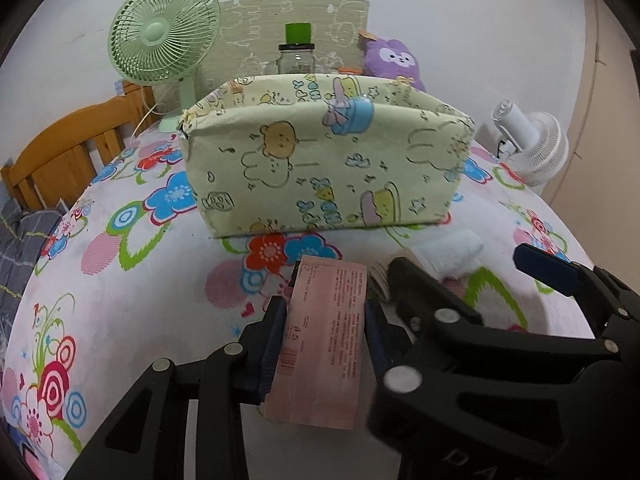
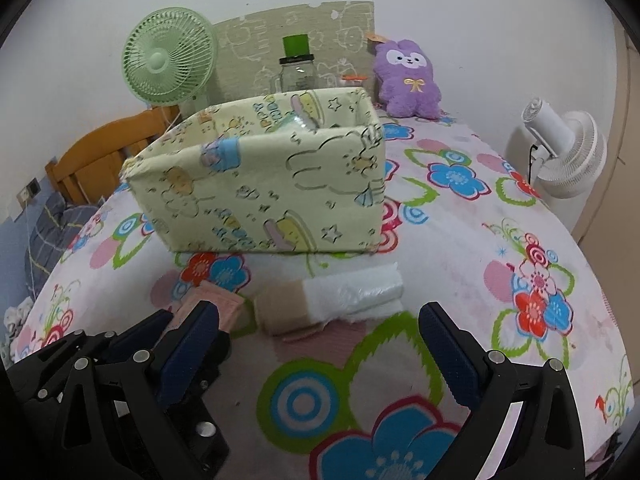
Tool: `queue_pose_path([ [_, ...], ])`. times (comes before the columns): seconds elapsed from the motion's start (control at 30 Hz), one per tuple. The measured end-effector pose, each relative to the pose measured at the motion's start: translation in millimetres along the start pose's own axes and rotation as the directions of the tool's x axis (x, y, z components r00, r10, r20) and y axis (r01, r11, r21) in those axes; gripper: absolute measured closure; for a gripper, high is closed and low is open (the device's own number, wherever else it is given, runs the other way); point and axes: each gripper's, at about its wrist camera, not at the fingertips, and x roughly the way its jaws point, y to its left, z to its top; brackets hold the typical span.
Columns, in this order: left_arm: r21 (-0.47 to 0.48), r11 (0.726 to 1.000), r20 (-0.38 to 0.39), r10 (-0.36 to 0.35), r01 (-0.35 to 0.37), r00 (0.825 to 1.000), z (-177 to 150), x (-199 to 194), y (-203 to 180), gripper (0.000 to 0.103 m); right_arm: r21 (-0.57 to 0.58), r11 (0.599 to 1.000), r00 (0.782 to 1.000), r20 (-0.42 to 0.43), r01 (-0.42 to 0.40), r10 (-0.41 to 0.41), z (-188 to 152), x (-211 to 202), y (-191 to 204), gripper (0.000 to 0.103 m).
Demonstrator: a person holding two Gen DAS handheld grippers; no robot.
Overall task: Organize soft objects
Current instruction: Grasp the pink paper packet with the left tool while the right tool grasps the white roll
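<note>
My left gripper (image 1: 324,332) is shut on a pink soft packet (image 1: 320,344) and holds it just in front of the pale green cartoon-print fabric box (image 1: 320,160). The packet also shows in the right wrist view (image 2: 224,304). My right gripper (image 2: 320,344) is open and empty, close in front of a rolled white and beige soft bundle (image 2: 332,296) that lies on the bed before the box (image 2: 260,184). The right gripper's fingers (image 1: 548,268) show at right in the left wrist view, next to the bundle (image 1: 452,252). A purple plush toy (image 2: 408,76) sits against the wall behind the box.
A floral bedspread (image 2: 460,240) covers the bed. A green fan (image 1: 160,40), a glass jar with a green cap (image 1: 298,52) and a patterned board (image 2: 352,28) stand behind the box. A white fan (image 2: 568,148) stands right. A wooden bed frame (image 1: 68,144) is left.
</note>
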Motion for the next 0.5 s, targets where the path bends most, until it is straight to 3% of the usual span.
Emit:
queue_pose_path([
  [0.33, 0.01, 1.0, -0.026, 0.028, -0.027, 0.999, 16, 18, -6, 0.063, 0.026, 0.999, 0.999, -0.02, 0.045, -0.044, 15, 17, -15, 0.002],
  [0.5, 0.015, 0.999, -0.046, 0.041, -0.04, 0.998, 22, 29, -9, 0.063, 0.034, 0.997, 0.997, -0.051, 0.062, -0.06, 19, 28, -22, 0.01],
])
